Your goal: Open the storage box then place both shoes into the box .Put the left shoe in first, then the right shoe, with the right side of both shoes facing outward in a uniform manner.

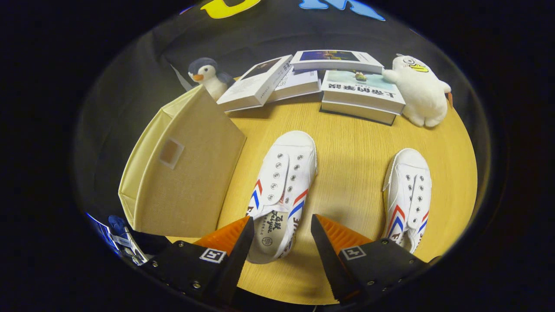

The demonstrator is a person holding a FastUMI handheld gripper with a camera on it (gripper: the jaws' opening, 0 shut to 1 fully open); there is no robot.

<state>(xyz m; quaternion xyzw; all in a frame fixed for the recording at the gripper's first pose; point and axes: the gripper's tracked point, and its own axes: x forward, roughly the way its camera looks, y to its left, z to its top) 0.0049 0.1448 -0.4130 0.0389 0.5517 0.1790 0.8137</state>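
Lying heel-first between the spread, empty fingers of the gripper point(281, 229): white canvas left shoe point(282, 190), heel partly hidden by one finger. Right shoe point(407, 197) sits apart beyond the other finger. Beige fabric storage box point(182, 173) beside, opening not discernible. Wood-grain table point(351, 160).

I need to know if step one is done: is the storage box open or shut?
Shut, it seems: the storage box shows an unbroken fabric face and no opening. Both shoes lie on the table; the gripper is open.

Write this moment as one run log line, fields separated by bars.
gripper: open, above heel of left shoe | storage box: closed, beside it | right shoe: apart on table | stage: box unopened
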